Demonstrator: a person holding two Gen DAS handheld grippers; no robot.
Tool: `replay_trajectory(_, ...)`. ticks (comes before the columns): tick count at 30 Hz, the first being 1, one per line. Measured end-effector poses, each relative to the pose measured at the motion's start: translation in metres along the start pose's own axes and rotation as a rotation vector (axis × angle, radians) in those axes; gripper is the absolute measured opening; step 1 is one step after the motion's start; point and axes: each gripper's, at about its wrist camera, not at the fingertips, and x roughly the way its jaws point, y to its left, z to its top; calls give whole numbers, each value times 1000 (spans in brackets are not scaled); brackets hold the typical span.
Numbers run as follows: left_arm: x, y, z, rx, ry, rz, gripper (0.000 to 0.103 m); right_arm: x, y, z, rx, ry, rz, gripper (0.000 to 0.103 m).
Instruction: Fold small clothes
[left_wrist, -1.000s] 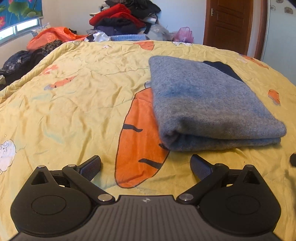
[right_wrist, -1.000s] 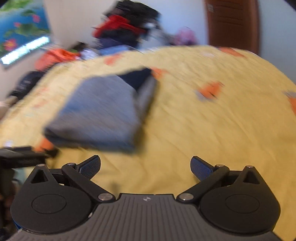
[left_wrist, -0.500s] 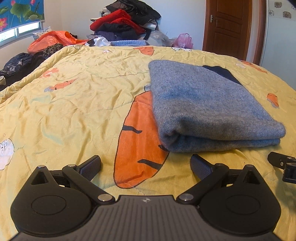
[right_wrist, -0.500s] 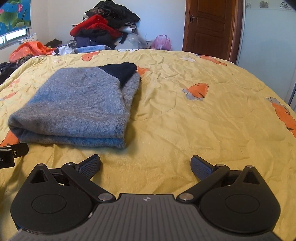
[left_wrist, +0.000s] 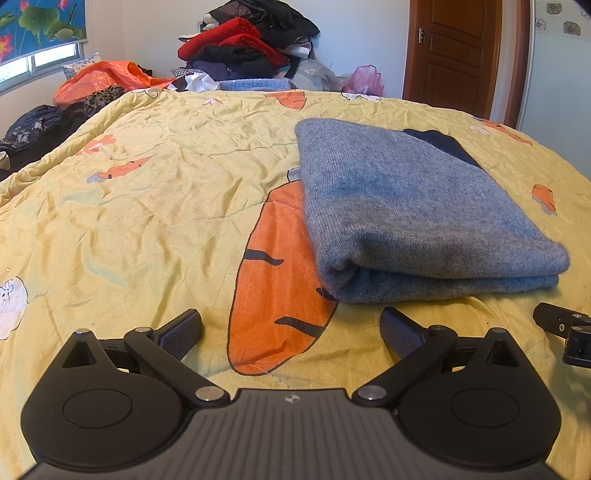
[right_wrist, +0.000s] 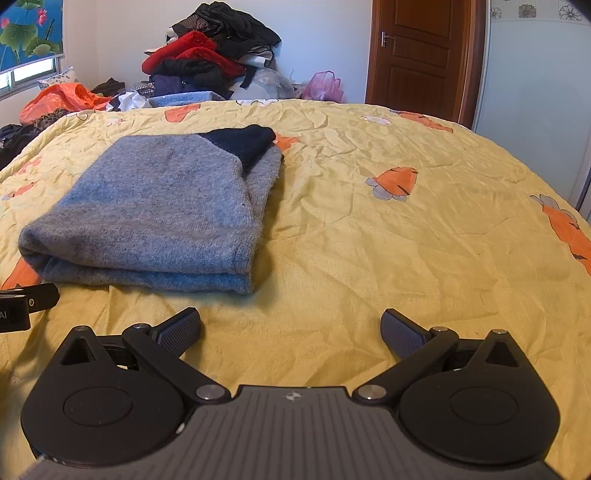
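A grey knit garment (left_wrist: 406, 206) with a dark navy part lies folded flat on the yellow carrot-print bedspread (left_wrist: 147, 206). It also shows in the right wrist view (right_wrist: 159, 210), ahead and to the left. My left gripper (left_wrist: 291, 332) is open and empty, low over the bedspread just short of the garment's near left corner. My right gripper (right_wrist: 291, 330) is open and empty, to the right of the garment's near edge. Each gripper's tip shows at the edge of the other's view.
A pile of red, black and other clothes (left_wrist: 251, 48) is heaped beyond the far edge of the bed. An orange bag (left_wrist: 107, 77) and dark clothes lie at the far left. A brown door (right_wrist: 421, 55) stands at the back right.
The right gripper swung to a steady position beside the garment, and its tip came into the left wrist view. The left gripper dropped slightly. Both stayed open.
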Motion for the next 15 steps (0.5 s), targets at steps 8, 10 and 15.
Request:
replay_trajectory(8,0,0,0,-2,-2,1,103,0,0,0,0,0,-1,103)
replay_trajectory(10,0,0,0,-3,-2,2,103,0,0,0,0,0,-1,103)
replay_trajectory(15,0,0,0,-3,-2,1,103,-1,1,-1,0,-1,-1,103)
